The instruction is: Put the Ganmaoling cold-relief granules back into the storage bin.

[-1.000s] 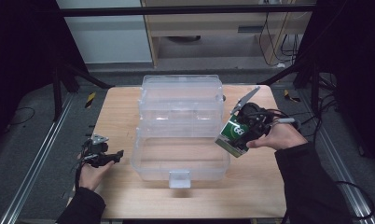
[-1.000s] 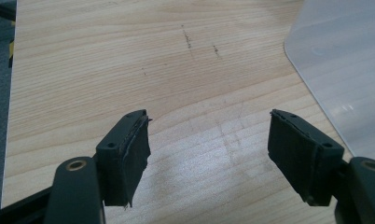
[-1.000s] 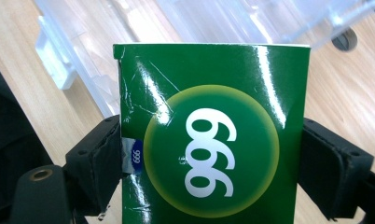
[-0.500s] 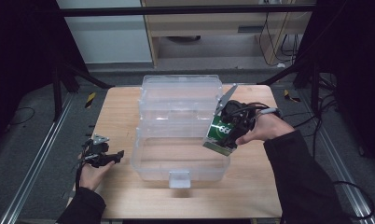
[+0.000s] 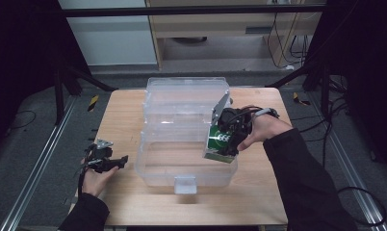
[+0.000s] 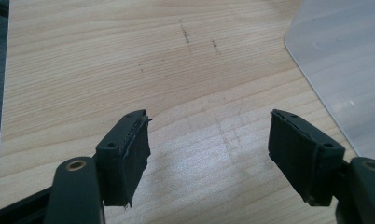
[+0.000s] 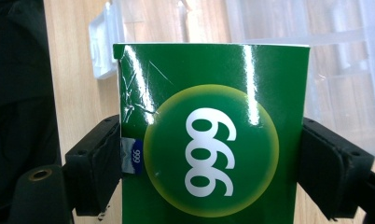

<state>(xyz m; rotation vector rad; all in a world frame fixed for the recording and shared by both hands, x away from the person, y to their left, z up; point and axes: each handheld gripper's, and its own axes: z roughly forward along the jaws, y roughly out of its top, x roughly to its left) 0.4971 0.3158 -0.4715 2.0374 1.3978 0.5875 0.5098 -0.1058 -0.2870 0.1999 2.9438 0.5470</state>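
Meanwhile the right hand-held gripper point(image 5: 220, 144) clamped a green carton point(image 5: 219, 142), tilted over the right end of the clear plastic bin point(image 5: 182, 166), directly below; the left hand-held gripper point(image 5: 115, 161) idled agape left of the bin.

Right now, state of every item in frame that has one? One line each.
green box: clamped between the right gripper's jaws, tilted, held over the bin's right rim.
right gripper: shut on the green box.
left gripper: open, nothing between its jaws, over bare table.
clear plastic bin: open, nothing visible inside.
bin lid: flipped back behind the bin; front latch not fastened.
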